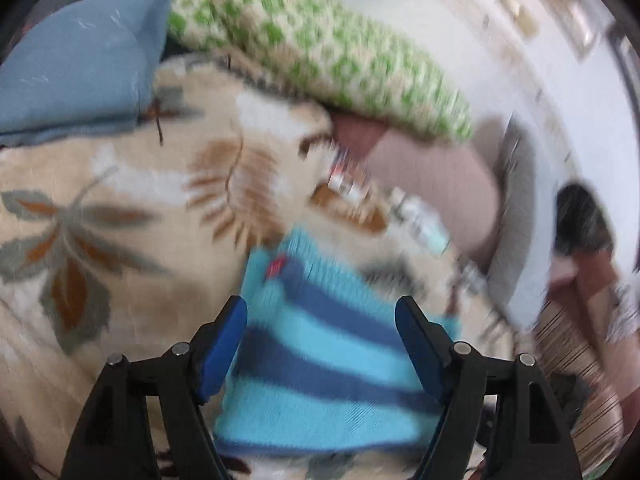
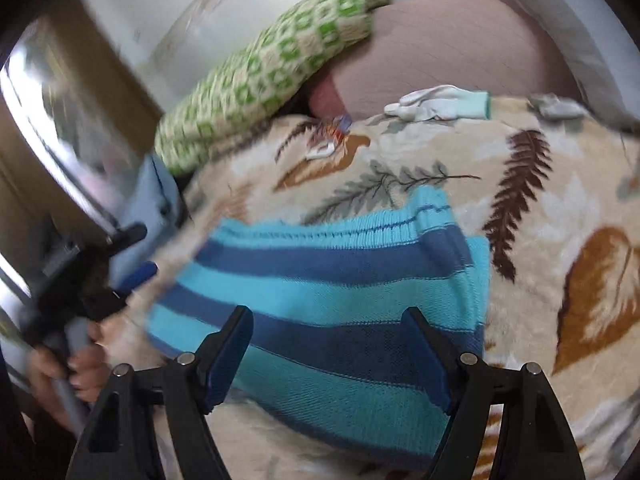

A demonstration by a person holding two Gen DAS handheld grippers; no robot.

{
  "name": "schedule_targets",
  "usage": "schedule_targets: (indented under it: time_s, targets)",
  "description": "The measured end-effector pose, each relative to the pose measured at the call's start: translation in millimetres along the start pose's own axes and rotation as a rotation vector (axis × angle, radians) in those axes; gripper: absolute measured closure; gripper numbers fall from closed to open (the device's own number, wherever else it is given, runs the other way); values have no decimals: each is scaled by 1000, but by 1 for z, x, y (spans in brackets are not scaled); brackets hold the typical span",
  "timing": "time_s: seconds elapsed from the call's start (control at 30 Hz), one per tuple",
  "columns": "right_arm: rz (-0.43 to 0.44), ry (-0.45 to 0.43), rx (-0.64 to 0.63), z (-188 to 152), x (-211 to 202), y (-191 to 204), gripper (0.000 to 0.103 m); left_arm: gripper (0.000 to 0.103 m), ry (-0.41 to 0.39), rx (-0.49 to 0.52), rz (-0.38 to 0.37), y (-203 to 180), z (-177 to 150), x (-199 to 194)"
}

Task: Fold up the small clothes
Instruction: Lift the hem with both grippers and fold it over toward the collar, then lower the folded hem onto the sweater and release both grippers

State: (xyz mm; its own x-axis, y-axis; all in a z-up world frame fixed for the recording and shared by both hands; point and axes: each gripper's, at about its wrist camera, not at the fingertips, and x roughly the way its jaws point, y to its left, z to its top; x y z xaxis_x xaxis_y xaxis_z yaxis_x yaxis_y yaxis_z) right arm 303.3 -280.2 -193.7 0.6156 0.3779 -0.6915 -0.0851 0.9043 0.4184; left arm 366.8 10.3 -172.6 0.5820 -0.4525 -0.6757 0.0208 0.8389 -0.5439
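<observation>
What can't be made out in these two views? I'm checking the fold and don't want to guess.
- Striped knit garment: near edge hidden behind the right gripper fingers.
- Left wrist view: motion blur smears the garment; the small items beyond it are unreadable.
- Left gripper: blurred, partly cut off at the right view's edge.
- How many layers are folded: not visible.

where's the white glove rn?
Right wrist view, upper right: the white glove lies at the far edge of the leaf-print blanket, in front of the pink cushion, beyond the striped knit.
</observation>
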Motion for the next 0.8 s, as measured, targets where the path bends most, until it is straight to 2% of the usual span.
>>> schedule_targets:
  time_s: [0.07, 0.13, 0.17, 0.2, 0.27, 0.37, 0.53, 0.63, 0.73, 0.8]
  targets:
    - [-30, 42, -26, -6, 15, 2, 24, 26, 28, 44, 61, -4, -8, 9]
    - [-82, 72, -86, -15, 22, 6, 26, 26, 74, 142, 234, -7, -17, 24]
    - [-107, 69, -127, -19, 23, 10, 26, 26, 101, 171, 289, -5, -21, 31]
    - [-124, 66, -152, -21, 24, 13, 26, 23, 129, 176, 306, 2, -25, 38]
    - [-159, 77, -192, -28, 25, 18, 26, 23, 114, 179, 269, 10, -25, 37]
    - [-199, 69, -273, -37, 25, 23, 26, 22, 122, 207, 276, 10, -25, 36]
    - [-234, 69, -325, -47, 18, 25, 26, 22, 114, 256, 288, 8, -31, 33]
    - [-254, 58, -373, -51, 13, 30, 26, 22, 113, 201, 255, 13, -29, 22]
    - [-219, 26, -303, -41, 2, 28, 26, 22, 92, 106, 200, 24, -26, 4]
    - [-178, -13, -300, -34, -9, 36, 26, 22, 58, 53, 168, 31, -21, -11]
